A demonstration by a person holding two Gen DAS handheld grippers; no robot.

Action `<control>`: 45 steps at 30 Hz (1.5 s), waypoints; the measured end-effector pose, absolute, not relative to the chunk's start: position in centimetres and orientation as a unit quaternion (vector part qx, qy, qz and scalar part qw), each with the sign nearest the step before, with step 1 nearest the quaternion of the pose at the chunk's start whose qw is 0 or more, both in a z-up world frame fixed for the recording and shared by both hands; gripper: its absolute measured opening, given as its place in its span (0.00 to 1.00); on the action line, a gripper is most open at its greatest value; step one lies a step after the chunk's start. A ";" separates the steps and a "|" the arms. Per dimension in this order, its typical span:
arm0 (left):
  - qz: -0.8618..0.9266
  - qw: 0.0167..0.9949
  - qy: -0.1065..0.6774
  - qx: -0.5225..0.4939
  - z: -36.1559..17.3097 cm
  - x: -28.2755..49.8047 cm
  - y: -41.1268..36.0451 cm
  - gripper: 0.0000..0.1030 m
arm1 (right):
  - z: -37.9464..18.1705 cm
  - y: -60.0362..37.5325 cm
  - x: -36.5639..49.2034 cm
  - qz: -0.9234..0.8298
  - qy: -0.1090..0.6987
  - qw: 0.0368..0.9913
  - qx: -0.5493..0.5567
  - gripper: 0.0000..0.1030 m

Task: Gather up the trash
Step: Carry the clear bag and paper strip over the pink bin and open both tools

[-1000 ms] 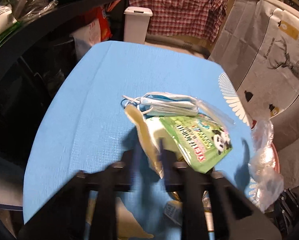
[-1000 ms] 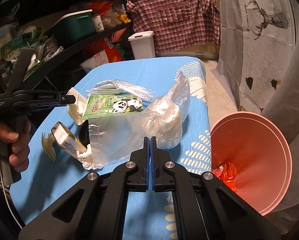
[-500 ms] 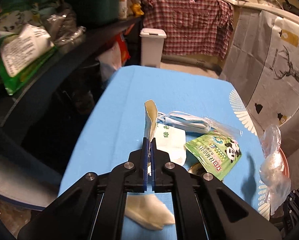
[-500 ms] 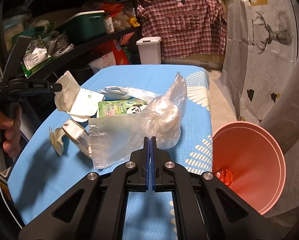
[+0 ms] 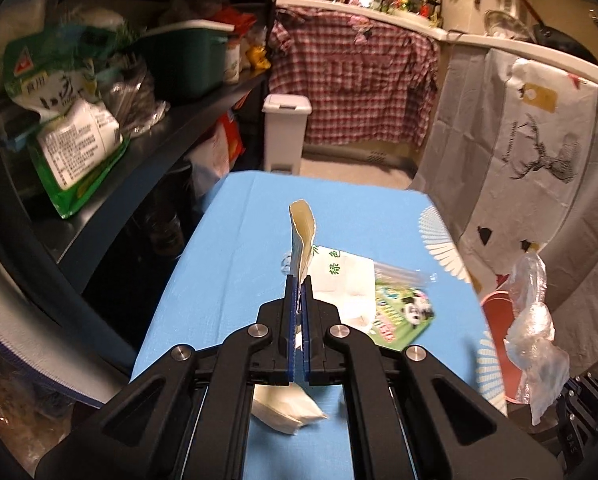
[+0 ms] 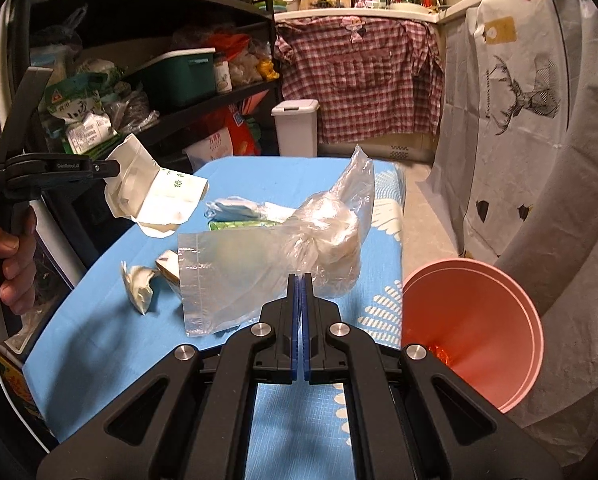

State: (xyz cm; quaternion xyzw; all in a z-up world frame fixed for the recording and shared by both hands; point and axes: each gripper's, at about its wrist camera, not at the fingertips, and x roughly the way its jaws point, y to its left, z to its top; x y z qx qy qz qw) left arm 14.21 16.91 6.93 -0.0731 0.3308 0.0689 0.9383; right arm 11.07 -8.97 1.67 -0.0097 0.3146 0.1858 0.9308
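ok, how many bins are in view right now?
2. A pink bin sits beside the blue table's right edge. A white lidded bin stands beyond the table's far end, in front of the plaid shirt. Others may be hidden.

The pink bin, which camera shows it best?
The right wrist view. There the pink bin shows its whole open mouth beside the blue table, with something orange inside. The left wrist view shows only a sliver of it behind the clear plastic bag.

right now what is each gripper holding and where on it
Left gripper: white paper wrapper, pinched at one edge. Right gripper: clear plastic bag, pinched at its bunched middle.
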 end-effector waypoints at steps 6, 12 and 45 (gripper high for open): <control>0.054 0.945 0.317 -0.065 8.0 12.9 15.5 0.02 | 3.9 -10.1 10.5 0.181 0.296 0.938 -0.013 0.02; 0.042 0.947 0.313 -0.062 8.2 12.6 14.2 0.02 | 6.4 -12.4 10.4 0.172 0.279 0.945 -0.008 0.02; -0.038 0.947 0.319 -0.013 7.6 15.7 3.9 0.02 | 6.1 -24.5 12.9 0.069 0.267 0.961 0.021 0.02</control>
